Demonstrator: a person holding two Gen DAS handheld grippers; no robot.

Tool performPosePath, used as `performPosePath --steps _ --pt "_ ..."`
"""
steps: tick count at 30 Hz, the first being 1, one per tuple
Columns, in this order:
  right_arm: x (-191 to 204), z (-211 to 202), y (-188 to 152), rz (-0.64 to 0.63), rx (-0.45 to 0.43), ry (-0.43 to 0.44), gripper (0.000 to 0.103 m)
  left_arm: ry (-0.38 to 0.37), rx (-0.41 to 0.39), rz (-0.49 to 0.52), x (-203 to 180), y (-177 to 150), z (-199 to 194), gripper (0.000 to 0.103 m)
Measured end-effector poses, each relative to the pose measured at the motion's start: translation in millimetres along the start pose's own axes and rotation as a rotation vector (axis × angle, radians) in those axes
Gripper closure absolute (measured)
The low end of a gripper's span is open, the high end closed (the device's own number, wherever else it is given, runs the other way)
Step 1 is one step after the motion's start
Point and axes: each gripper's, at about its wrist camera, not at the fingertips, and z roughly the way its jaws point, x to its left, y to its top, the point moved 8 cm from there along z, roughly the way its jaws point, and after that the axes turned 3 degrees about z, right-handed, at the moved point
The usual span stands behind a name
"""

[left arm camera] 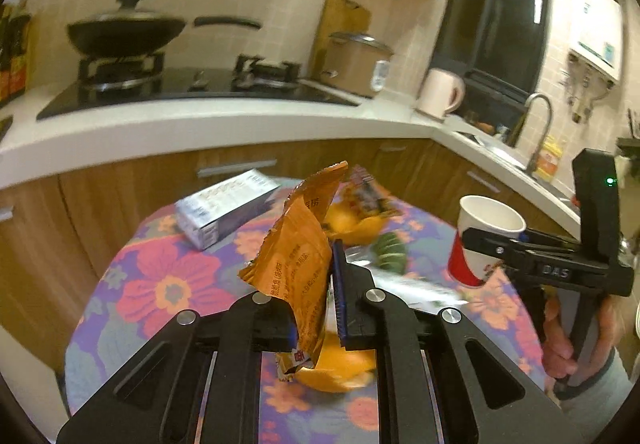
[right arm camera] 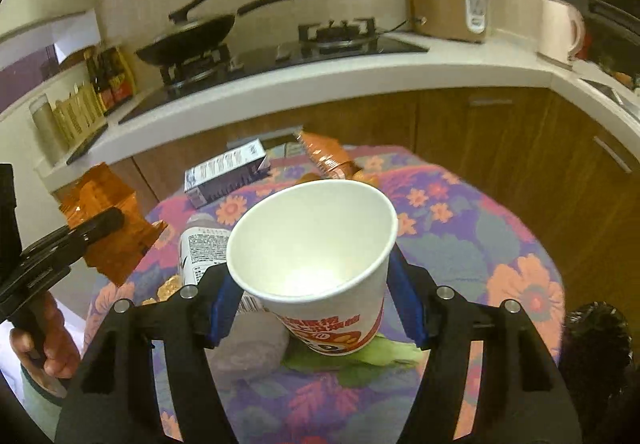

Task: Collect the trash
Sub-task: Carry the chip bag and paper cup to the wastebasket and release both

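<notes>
A kitchen counter curves behind a flowered desk (right arm camera: pixel 500 228) strewn with trash. The left hand-held gripper (left arm camera: pixel 316 308) pinches an orange wrapper (left arm camera: pixel 296 252) above it. The right hand-held gripper (right arm camera: pixel 312 308) clasps a paper cup (right arm camera: pixel 316 264), raised beside it.

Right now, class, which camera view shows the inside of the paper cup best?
The right wrist view: the paper cup faces the lens, bottom visible. The left wrist view shows it small, sideways, at the edge.

Both fisheye views are angled down, close over a round floral table (left arm camera: pixel 160 284), with the stove counter (left arm camera: pixel 200 120) at twelve o'clock. The silver box (left arm camera: pixel 224 212) and each opposite gripper are shared, at three and nine o'clock.
</notes>
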Motion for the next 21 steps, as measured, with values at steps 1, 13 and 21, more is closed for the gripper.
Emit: performPosePath --steps 1,13,21 --pt "-6.2 -8.8 -0.6 -0.007 -0.017 -0.025 0.041 0.0 -0.003 0.024 -10.4 2.6 -2.5 0.092" --pt "-165.8 -108.9 -60.8 0.208 -0.111 -0.263 0.041 -0.191 0.037 0.246 -193.9 4.3 18.6 0.092" --pt "-261.4 -126.7 -128.8 0.383 -0.069 -0.382 0.041 -0.386 0.159 0.358 -335.9 -34.7 81.0 0.092"
